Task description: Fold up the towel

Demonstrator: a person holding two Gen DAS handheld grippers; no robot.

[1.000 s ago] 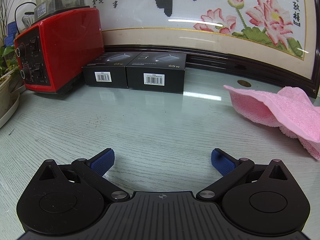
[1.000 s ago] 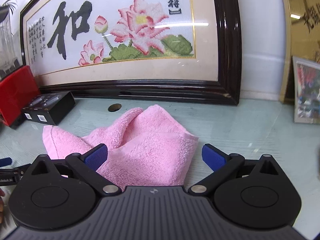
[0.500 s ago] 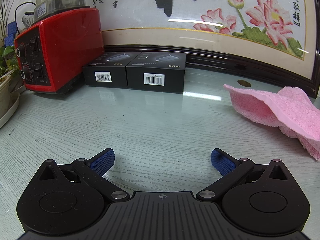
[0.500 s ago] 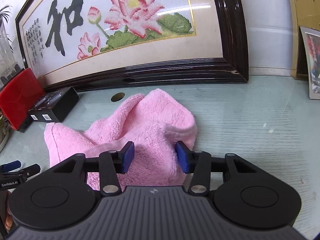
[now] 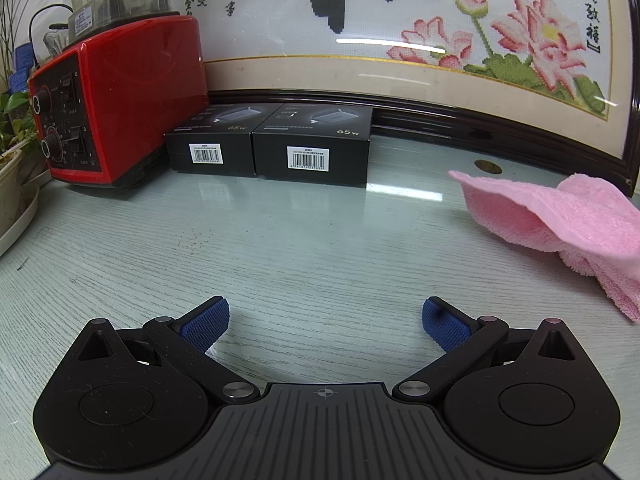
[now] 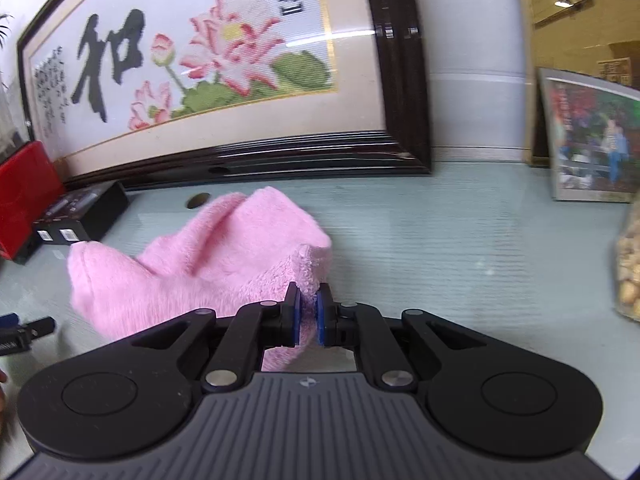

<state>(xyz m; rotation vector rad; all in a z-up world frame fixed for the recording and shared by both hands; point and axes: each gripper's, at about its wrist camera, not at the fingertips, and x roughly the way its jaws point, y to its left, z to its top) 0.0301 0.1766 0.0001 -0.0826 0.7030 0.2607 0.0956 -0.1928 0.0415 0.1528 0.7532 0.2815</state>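
Two tongs are at work over a pale, wood-grained tabletop (image 5: 280,240). The right tongs (image 6: 308,314) are clamped tight on the near corner of a pink towel (image 6: 208,268), a pinch of cloth squeezed between the blue pads (image 6: 295,316). The towel lies crumpled rather than flat, bunched up in humps toward the back of the tabletop, in front of a large framed embroidery (image 6: 224,64) of lotus flowers that leans against the wall. In the right view the picture is somewhat smeared, so how much of the towel is lifted off the surface is hard to tell.

The left tongs (image 5: 325,320) are spread wide with nothing between them, low over bare tabletop, well apart from the towel, which sits at the far right of that view. Behind them stand two black boxes (image 5: 268,144) side by side and a red blender base (image 5: 120,100) at the left, beside a potted plant (image 5: 12,148).
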